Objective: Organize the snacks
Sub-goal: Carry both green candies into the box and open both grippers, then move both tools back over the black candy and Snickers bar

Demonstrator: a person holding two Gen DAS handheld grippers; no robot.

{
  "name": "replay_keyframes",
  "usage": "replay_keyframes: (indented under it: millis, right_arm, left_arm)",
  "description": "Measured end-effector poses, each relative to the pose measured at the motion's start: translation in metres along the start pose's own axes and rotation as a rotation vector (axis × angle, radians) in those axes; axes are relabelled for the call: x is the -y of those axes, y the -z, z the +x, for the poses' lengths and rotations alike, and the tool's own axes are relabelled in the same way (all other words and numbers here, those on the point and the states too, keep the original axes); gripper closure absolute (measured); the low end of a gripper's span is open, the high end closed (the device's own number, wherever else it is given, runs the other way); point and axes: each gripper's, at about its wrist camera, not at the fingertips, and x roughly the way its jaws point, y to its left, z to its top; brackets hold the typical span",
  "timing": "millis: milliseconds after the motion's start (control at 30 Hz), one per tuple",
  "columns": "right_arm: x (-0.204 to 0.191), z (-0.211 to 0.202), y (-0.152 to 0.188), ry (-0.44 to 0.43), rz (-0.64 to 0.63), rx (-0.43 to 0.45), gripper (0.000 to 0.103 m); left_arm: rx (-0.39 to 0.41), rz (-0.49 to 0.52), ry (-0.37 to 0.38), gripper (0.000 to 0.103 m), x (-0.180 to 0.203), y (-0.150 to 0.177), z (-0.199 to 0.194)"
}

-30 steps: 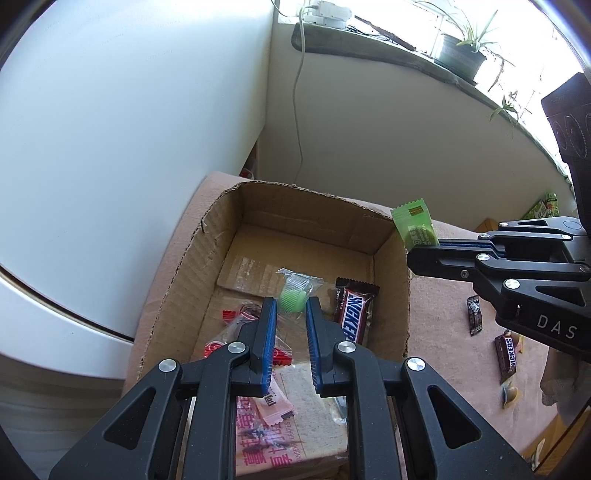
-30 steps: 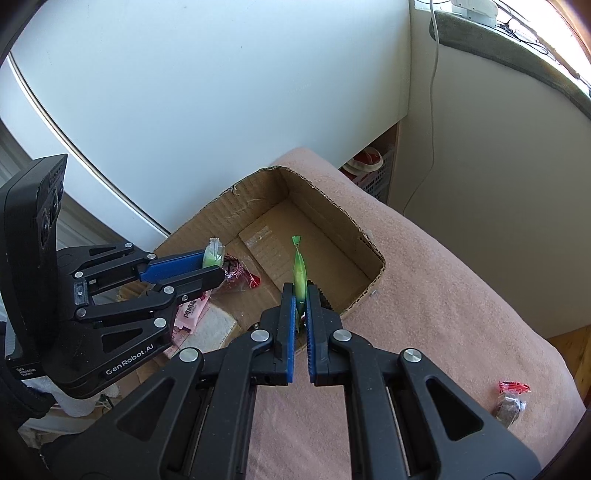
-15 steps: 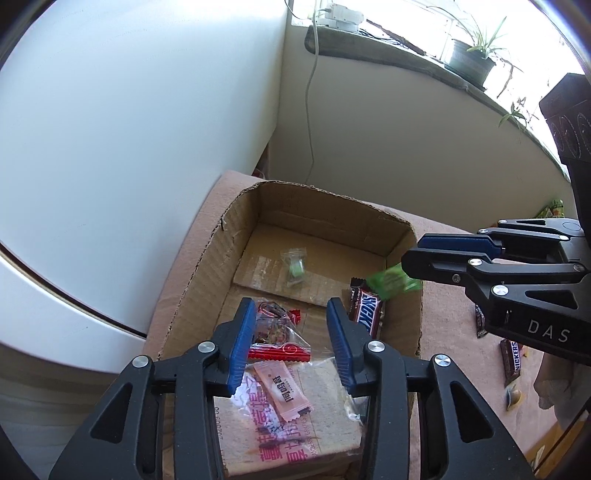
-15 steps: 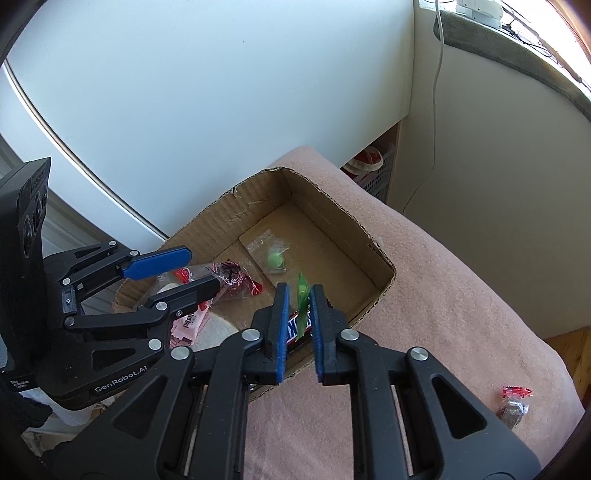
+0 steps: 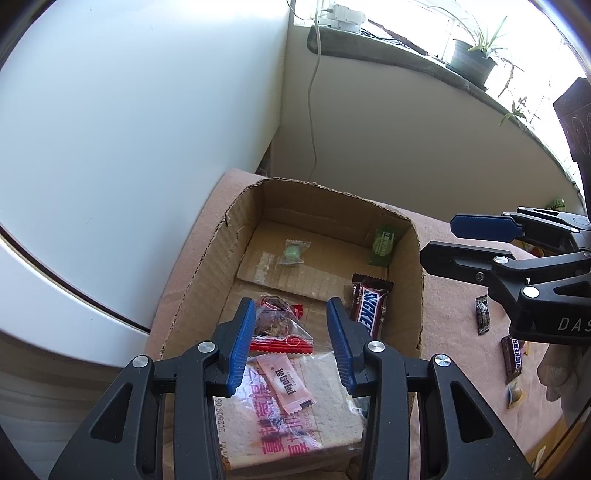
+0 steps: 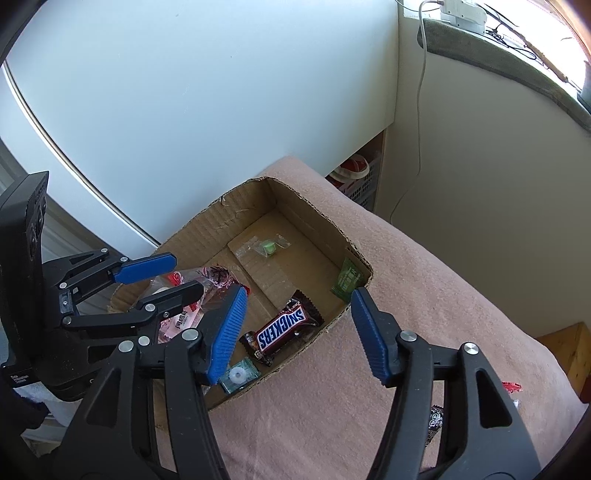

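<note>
The green packet (image 5: 385,242) lay inside the cardboard box (image 5: 416,295), propped against its wall, since I released it over the rim. My right claw (image 6: 297,328) was opening, empty; a second before it pinched that packet. My left claw (image 5: 291,341) hung spread, empty.

Strong daylight is cast from the window (image 5: 424,22) at upper right, where glare is blown out. Straight edges are bent by fisheye distortion, corners are vignetted black, and focus is kept sharp.
</note>
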Motion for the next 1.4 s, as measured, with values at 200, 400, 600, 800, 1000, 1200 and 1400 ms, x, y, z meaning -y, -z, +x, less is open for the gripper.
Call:
replay_keyframes:
  millis: [200,400,600,800,1000,1200,1400]
  right_arm:
    - [0.009,-0.014,0.009,0.015,0.020,0.009,0.041]
    - [0.022,-0.030,0.026,0.051,0.031,0.018,0.041]
    - [0.042,-0.050,0.054,0.085,0.076,0.050,0.041]
    - [0.072,-0.071,0.083,0.134,0.162,0.083,0.041]
    - [0.107,-0.086,0.124,0.199,0.235,0.013,0.041]
    - [0.138,-0.103,0.175,0.256,0.347,-0.018,0.041]
    - [0.149,-0.111,0.217,0.247,0.420,-0.031,0.041]
  left_arm:
    - [0.007,0.009,0.007,0.064,0.006,0.001,-0.005]
    - [0.011,0.023,0.025,0.064,0.016,0.002,-0.010]
    - [0.019,0.040,0.036,0.064,0.028,0.004,-0.013]
    - [0.019,0.066,0.055,0.064,0.044,0.010,-0.017]
    - [0.010,0.078,0.080,0.063,0.061,0.016,-0.019]
    - [-0.010,0.098,0.117,0.063,0.081,0.024,-0.015]
    - [-0.044,0.131,0.153,0.063,0.107,0.031,-0.006]
